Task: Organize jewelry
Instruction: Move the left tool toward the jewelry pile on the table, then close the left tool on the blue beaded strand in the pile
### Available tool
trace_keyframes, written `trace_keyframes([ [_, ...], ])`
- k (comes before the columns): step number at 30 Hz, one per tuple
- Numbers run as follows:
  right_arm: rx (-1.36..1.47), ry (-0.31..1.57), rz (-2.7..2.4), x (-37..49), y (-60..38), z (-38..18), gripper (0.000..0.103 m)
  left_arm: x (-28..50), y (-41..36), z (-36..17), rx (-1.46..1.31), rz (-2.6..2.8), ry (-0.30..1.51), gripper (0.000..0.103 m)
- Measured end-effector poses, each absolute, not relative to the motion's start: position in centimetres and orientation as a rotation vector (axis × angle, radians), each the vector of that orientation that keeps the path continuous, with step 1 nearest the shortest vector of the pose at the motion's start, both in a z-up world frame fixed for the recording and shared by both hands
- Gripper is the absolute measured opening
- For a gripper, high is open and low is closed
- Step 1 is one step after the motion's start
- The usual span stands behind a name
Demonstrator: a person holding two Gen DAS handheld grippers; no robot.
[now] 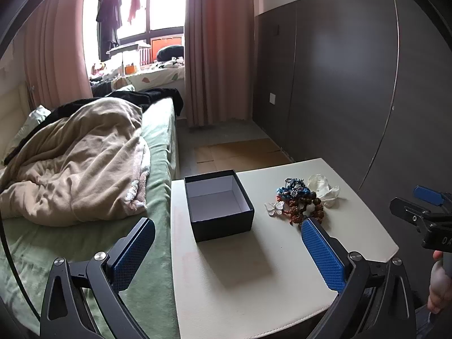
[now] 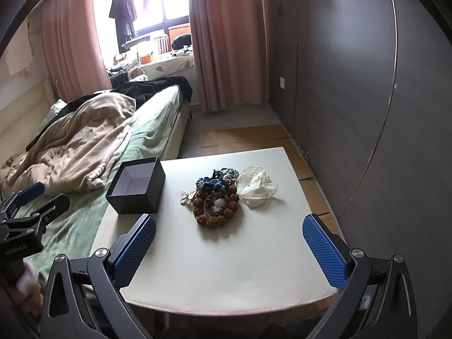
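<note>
1. The left hand-held gripper [image 1: 227,250] hangs above the desk [image 1: 254,276] near its front edge, jaws spread wide, holding nothing; the right hand-held gripper [image 2: 229,243] likewise.
2. The open black box [image 1: 219,207], nothing inside, sits at the desk's left edge, beside the bed [image 1: 84,169].
3. The jewelry pile [image 2: 216,200] lies mid-desk toward the far edge; a white flower piece [image 2: 255,186] touches its right side.

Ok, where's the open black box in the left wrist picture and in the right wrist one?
Left wrist view: the black box sits centre frame, on the table's left part, left of the jewelry pile.
Right wrist view: the black box is left of centre, at the table's far-left corner.
Shared landmark: the jewelry pile.
</note>
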State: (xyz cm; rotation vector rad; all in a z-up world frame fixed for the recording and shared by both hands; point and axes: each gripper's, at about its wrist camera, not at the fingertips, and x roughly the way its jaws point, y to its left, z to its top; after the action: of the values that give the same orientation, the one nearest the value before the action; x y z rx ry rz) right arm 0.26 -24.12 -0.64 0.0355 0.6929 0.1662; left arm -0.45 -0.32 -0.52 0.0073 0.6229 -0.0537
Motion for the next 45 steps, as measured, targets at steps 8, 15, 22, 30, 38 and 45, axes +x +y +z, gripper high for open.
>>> trace_keyframes([
  [8,0.035,0.698,0.158,0.3,-24.2,-0.7,0.103,-0.5,-0.5,-0.5,0.011,-0.064,0.612,0.102],
  [15,0.026,0.702,0.148,0.3,-24.3,-0.7,0.103,-0.3,-0.6,-0.6,0.007,-0.066,0.616,0.102],
  [22,0.039,0.704,0.151,0.6,-24.7,-1.0,0.103,-0.2,-0.7,-0.6,-0.015,-0.083,0.599,0.102],
  [30,0.082,0.724,0.14,1.9,-26.2,-1.8,0.103,1.7,-1.5,-1.1,-0.059,-0.126,0.609,0.102],
  [38,0.174,0.758,0.089,4.1,-29.2,-3.5,0.103,5.0,-3.4,-2.9,-0.051,-0.166,0.658,0.102],
  [45,0.205,0.781,0.049,6.1,-31.1,-4.4,0.103,7.8,-5.1,-4.5,-0.056,-0.216,0.718,0.09],
])
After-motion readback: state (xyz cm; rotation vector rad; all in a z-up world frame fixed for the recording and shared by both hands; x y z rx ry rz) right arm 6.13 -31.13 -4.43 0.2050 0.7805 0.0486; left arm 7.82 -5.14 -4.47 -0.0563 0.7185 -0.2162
